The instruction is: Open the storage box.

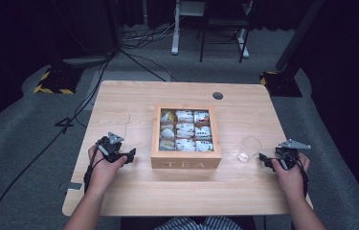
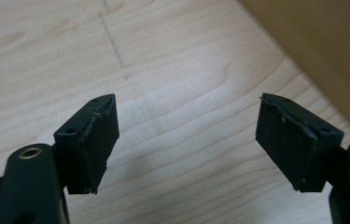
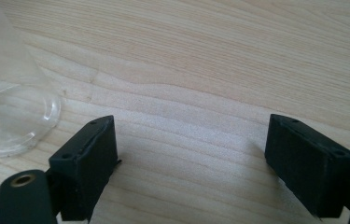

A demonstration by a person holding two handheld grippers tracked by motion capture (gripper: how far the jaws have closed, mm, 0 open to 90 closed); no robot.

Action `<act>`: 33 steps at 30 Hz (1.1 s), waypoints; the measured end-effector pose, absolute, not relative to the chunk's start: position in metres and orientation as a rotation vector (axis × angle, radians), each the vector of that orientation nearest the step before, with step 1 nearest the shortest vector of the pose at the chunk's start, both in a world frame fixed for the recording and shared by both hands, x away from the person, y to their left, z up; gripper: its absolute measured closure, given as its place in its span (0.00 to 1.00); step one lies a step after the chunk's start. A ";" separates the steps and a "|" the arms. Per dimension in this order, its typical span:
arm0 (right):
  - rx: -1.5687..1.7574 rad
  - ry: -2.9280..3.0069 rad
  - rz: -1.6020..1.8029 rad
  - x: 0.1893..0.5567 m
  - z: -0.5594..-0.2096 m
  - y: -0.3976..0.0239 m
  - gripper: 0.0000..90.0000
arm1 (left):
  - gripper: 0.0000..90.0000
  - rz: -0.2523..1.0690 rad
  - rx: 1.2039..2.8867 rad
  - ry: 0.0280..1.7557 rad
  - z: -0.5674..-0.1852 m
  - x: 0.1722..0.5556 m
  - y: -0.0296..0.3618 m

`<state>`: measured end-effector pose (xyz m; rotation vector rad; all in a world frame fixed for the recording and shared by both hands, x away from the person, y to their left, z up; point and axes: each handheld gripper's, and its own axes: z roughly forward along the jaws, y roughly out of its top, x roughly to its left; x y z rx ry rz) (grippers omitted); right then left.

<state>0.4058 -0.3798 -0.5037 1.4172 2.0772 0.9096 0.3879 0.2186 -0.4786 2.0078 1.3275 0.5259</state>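
Just beside right hand-held gripper [image 1: 264, 160]: glass [image 1: 249, 149].

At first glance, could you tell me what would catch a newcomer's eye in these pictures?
The wooden tea box stands open in the middle of the table, its compartments full of tea bags. To its right stands a clear glass, with the right gripper open beside it; the left gripper waits open left of the box.

Light wood surface [image 1: 119, 103], round grommet hole [image 1: 218, 95] near far edge. Open wooden tea box [image 1: 186, 164] sits centre; clear glass [image 1: 249, 148] stands just right of it, apart.
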 end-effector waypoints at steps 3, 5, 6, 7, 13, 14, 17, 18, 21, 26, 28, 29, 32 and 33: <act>1.414 2.078 0.911 0.406 -0.504 -0.380 0.19 | 0.27 0.527 2.004 1.295 -0.467 0.386 0.216; 1.415 2.078 0.910 0.406 -0.504 -0.380 0.19 | 0.27 0.529 2.008 1.274 -0.461 0.384 0.214; 1.417 2.077 0.910 0.406 -0.504 -0.380 0.19 | 0.28 0.526 2.004 1.265 -0.458 0.383 0.214; 1.417 2.078 0.909 0.406 -0.504 -0.380 0.19 | 0.28 0.521 1.996 1.264 -0.456 0.382 0.213; 1.416 2.077 0.910 0.406 -0.504 -0.380 0.19 | 0.29 0.530 1.981 1.205 -0.440 0.376 0.206; 1.414 2.078 0.910 0.406 -0.504 -0.380 0.19 | 0.29 0.529 1.983 1.193 -0.437 0.375 0.204; 1.417 2.077 0.910 0.406 -0.504 -0.380 0.19 | 0.29 0.513 1.980 1.154 -0.431 0.370 0.197; 1.417 2.077 0.910 0.406 -0.504 -0.380 0.19 | 0.29 0.509 1.984 1.140 -0.429 0.368 0.195; 1.415 2.078 0.911 0.406 -0.504 -0.380 0.19 | 0.29 0.474 1.982 1.099 -0.426 0.361 0.185; 1.417 2.077 0.910 0.406 -0.504 -0.380 0.19 | 0.29 0.437 1.990 1.039 -0.422 0.354 0.172; 1.417 2.078 0.910 0.406 -0.504 -0.380 0.19 | 0.29 0.417 2.000 1.013 -0.421 0.351 0.166; 1.417 2.077 0.910 0.406 -0.504 -0.380 0.19 | 0.29 0.392 2.011 0.993 -0.422 0.350 0.161; 1.417 2.077 0.910 0.406 -0.504 -0.380 0.19 | 0.29 0.347 2.032 0.975 -0.427 0.349 0.152; 1.415 2.078 0.910 0.406 -0.504 -0.380 0.19 | 0.29 0.339 2.059 0.963 -0.432 0.349 0.147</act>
